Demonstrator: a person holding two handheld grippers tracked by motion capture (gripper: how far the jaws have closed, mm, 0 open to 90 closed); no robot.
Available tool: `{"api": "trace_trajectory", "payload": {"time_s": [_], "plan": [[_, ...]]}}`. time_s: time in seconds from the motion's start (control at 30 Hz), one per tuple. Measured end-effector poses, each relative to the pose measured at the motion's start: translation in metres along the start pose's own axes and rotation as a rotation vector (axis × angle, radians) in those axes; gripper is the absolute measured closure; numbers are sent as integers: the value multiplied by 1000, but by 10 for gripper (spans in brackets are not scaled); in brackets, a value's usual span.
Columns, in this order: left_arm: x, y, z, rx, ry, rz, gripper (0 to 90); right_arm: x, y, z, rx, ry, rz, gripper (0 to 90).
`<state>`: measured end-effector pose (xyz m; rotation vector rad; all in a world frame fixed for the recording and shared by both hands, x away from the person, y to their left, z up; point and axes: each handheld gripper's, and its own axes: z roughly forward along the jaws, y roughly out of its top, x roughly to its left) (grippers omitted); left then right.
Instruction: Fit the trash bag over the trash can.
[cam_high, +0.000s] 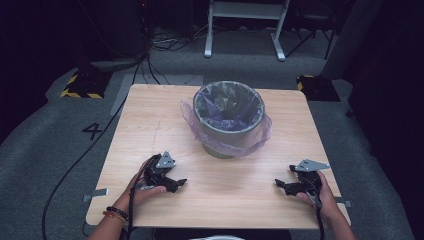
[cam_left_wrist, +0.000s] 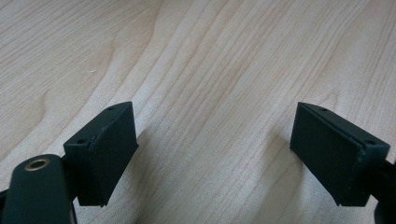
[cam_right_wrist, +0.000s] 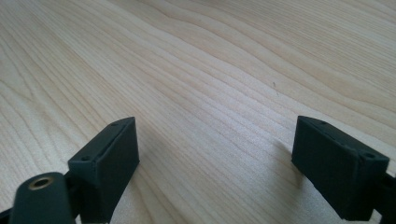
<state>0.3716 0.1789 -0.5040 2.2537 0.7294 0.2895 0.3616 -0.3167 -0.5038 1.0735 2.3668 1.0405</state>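
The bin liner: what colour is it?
The bin liner is translucent purple, seen best in the high view.

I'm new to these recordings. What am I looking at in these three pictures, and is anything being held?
No robot here: a person holds a hand-held tool in each hand. The high view looks down on a wooden table, with the left tool and right tool near its front edge, pointing toward each other. A grey bin lined with a purple bag stands further back. The other two pictures come from cameras riding on the tools: each shows two black jaws spread wide over bare wood, holding nothing.
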Motion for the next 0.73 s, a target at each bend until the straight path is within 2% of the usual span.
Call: {"api": "trace_trajectory", "payload": {"time_s": [0.73], "plan": [[1, 2, 2, 2, -13, 13, 134, 0, 0, 0, 2, -2, 5, 141]]}}
